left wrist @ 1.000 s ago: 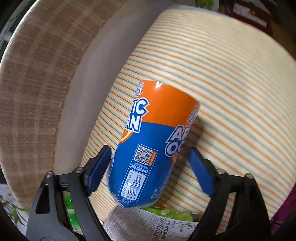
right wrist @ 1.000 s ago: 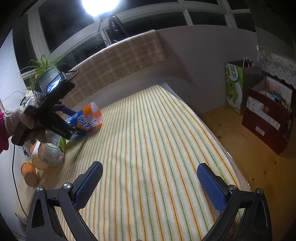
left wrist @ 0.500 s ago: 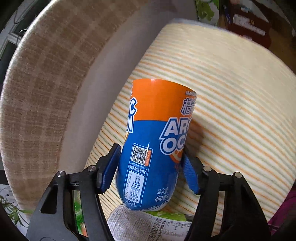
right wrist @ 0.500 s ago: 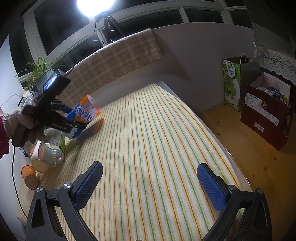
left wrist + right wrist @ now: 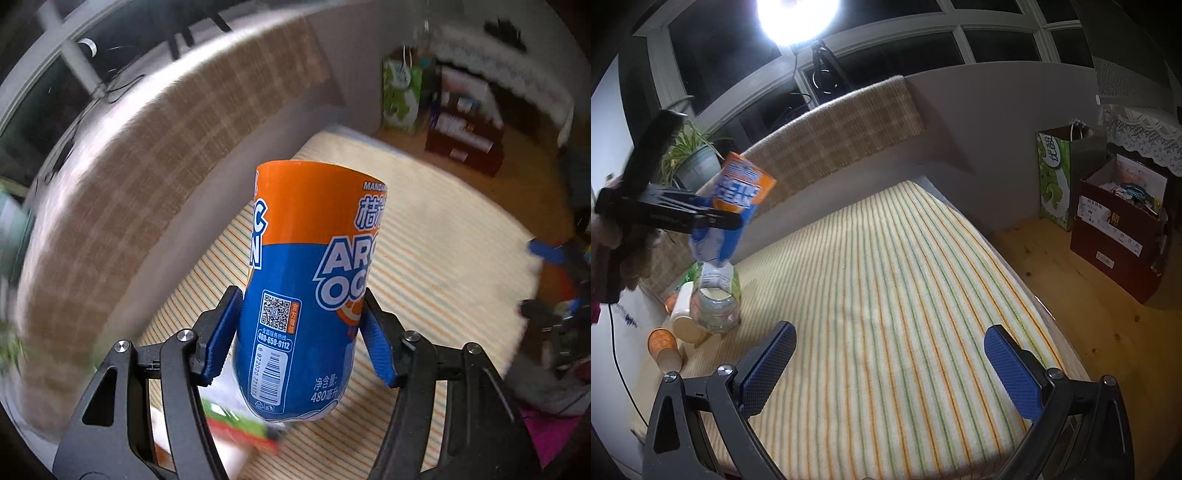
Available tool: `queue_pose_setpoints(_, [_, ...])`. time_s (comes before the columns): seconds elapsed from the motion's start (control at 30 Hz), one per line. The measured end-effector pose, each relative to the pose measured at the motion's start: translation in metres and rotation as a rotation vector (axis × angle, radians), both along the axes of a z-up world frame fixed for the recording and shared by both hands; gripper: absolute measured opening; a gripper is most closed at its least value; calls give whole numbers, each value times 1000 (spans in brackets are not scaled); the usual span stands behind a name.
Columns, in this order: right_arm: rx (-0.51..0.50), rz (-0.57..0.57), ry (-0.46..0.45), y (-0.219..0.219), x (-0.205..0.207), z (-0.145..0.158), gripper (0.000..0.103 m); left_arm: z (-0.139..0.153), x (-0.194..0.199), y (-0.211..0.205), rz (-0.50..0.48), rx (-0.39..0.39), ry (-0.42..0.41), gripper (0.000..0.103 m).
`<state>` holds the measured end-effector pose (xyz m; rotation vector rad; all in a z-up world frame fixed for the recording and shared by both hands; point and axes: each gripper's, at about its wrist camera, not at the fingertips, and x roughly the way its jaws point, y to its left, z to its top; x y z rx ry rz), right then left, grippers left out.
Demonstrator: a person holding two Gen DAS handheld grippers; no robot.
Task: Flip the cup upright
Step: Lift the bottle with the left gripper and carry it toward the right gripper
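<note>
The cup (image 5: pixel 306 280) is an orange and blue container with "ARCTIC OCEAN" lettering. My left gripper (image 5: pixel 301 336) is shut on its blue lower part and holds it in the air above the striped tablecloth (image 5: pixel 436 266). In the right wrist view the cup (image 5: pixel 733 206) hangs tilted at the far left, orange end up, clamped by the left gripper (image 5: pixel 713 218). My right gripper (image 5: pixel 886 365) is open and empty, low over the near part of the striped tablecloth (image 5: pixel 886 277).
A clear jar (image 5: pixel 716 302), a white cup (image 5: pixel 683 306) and an orange-topped paper cup (image 5: pixel 663 349) stand at the table's left edge. A checked bench back (image 5: pixel 827 144) runs behind. A green bag (image 5: pixel 1056 177) and a red box (image 5: pixel 1119 225) stand on the wooden floor, right.
My left gripper has closed on the cup, lifted it off the tablecloth and swung it toward upright. My right gripper has stayed open in place.
</note>
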<state>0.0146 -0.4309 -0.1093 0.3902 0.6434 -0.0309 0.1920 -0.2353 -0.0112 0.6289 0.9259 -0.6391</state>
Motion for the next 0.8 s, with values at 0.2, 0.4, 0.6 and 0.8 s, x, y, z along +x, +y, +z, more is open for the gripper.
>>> queue_pose_setpoints(0.2, [1, 32, -17, 11, -6, 8, 103, 0, -53, 18, 90, -147, 99, 64])
queue_pose_setpoints(0.4, [6, 60, -27, 22, -13, 12, 103, -32, -88, 59, 256, -372, 294, 65])
queue_pose_setpoints(0.6, [-9, 79, -29, 34, -21, 15, 103, -69, -102, 87, 383, -498, 403, 64])
queue_pose_setpoints(0.8, [-11, 89, -20, 43, -28, 15, 103, -102, -100, 111, 505, -639, 507, 64])
